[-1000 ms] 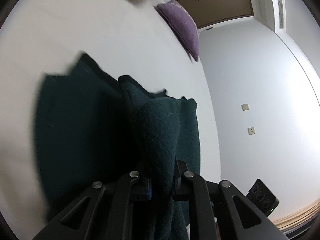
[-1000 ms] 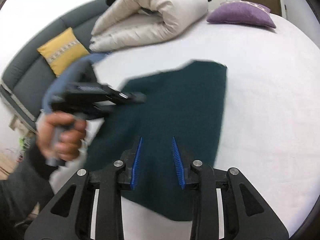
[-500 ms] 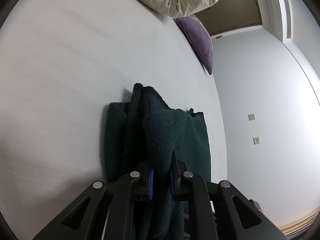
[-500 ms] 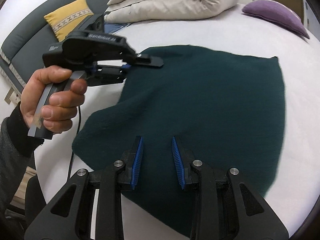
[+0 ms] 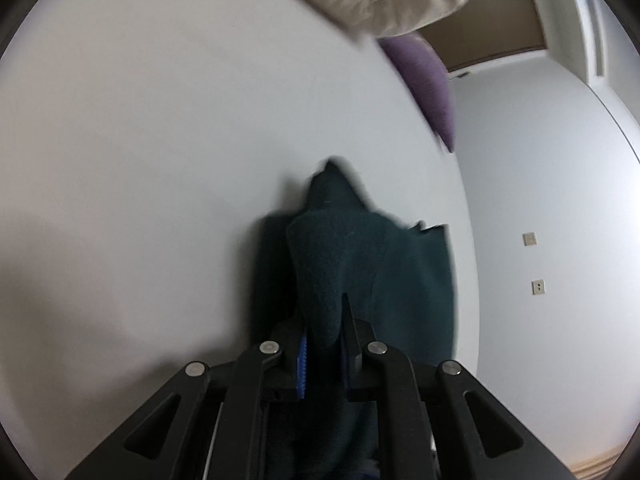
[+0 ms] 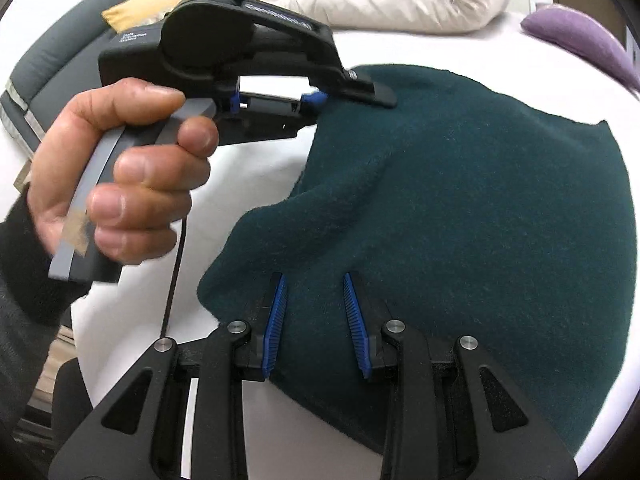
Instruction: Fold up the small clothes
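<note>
A dark green fleece cloth [image 6: 480,208] lies spread on the white bed [image 6: 400,48]. My left gripper [image 5: 325,320] is shut on one edge of the cloth [image 5: 352,256] and holds it raised off the bed; in the right wrist view the left gripper [image 6: 320,98] shows at the cloth's far left edge, held in a hand. My right gripper [image 6: 314,312] is open and empty, its blue pads [image 6: 276,312] just over the cloth's near edge.
A rolled cream duvet [image 6: 384,0] and a purple cushion [image 6: 580,36] lie at the far side of the bed. A grey sofa with a yellow cushion [image 6: 148,12] stands at the left. A white wall with sockets [image 5: 538,286] is to the right.
The left gripper has carried the cloth's edge closer to the right gripper and higher. The cloth now fills more of the right wrist view.
</note>
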### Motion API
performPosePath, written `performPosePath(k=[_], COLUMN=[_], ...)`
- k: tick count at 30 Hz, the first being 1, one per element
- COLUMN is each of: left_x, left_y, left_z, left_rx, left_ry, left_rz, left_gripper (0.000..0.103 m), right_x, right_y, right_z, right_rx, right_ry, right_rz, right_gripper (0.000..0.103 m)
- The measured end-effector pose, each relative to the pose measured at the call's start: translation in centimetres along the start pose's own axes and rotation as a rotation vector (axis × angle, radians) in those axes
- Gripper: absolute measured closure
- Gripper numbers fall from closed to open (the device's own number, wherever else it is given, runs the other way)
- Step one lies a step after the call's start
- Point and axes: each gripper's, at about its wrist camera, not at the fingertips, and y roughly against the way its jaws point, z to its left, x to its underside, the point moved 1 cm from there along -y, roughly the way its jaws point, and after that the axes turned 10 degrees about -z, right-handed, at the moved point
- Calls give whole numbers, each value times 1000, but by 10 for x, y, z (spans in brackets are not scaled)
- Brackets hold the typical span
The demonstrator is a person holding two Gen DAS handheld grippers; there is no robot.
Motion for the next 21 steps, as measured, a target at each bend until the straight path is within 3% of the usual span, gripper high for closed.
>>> performPosePath(k=[2, 4, 6, 8, 9, 14, 17, 18, 21], left_x=[5, 7, 10, 19, 25, 74, 102, 109, 121], left_y=[6, 15, 33, 54, 58, 70, 72, 71, 67], left_z=[11, 10, 2, -8, -12, -26, -27, -28, -24], left_rx=[38, 31, -12, -14, -23, -136, -180, -189, -195], left_ry=[58, 60, 31, -14, -39, -192, -243, -253, -263], left_rz=[-23, -52, -115, -164, -168, -120, -103, -96, -73], left_gripper=[87, 85, 64, 49, 47, 48, 63, 68, 80], right_x=[2, 5, 5, 3, 4, 32, 51, 57, 72], right_y=[0, 7, 15, 25, 36, 89, 113, 124, 146], right_z=[-8, -16, -18, -25, -33, -82, -95, -96, -92], right_rx=[-39, -65, -77, -86, -97, -43, 35, 71, 173], right_ry=[-31, -66, -73, -96, -125, -273, -306, -304, -268], right_rz=[-7, -2, -4, -32, -58, -168, -195, -222, -269], right_gripper=[74, 75, 76, 75, 75, 74, 74, 70, 40])
